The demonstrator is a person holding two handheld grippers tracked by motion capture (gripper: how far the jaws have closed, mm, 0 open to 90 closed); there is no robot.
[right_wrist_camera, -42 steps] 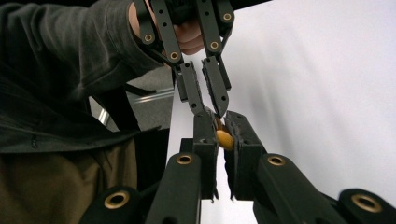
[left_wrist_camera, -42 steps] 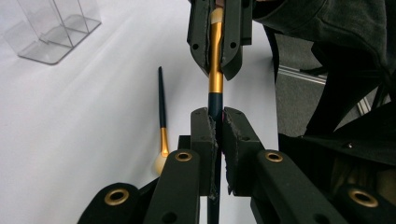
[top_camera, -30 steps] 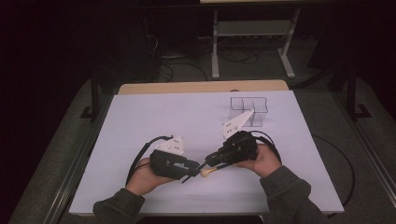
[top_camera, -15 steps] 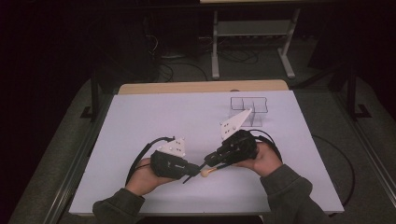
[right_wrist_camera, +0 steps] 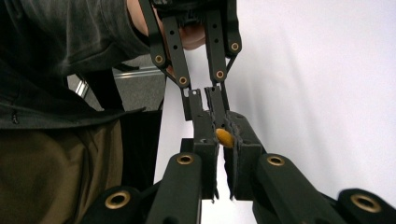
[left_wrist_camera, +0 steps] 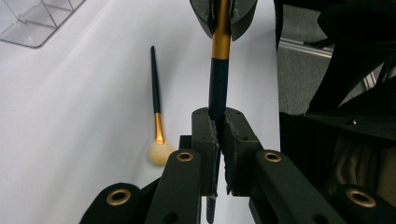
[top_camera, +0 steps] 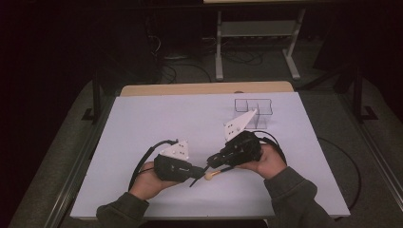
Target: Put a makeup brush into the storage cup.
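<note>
You had both the left gripper (left_wrist_camera: 218,135) and right gripper (right_wrist_camera: 225,137) clamped on one brush (left_wrist_camera: 218,88) near the desk's (top_camera: 142,123) front edge.

The held brush (left_wrist_camera: 218,79) has its gold end hidden between the right gripper's pads (left_wrist_camera: 223,14) and its lower handle hidden between the left gripper's pads (left_wrist_camera: 219,140). The clear organizer (left_wrist_camera: 37,18) is cut off by the picture's top edge. The held brush's head cannot be made out.

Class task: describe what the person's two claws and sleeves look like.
Both the left claw and right claw are black, each topped by a pale three-cornered plate and trailing a black cable. Jaw links carry brass-coloured rivets. The sleeves are dark grey-green.
</note>
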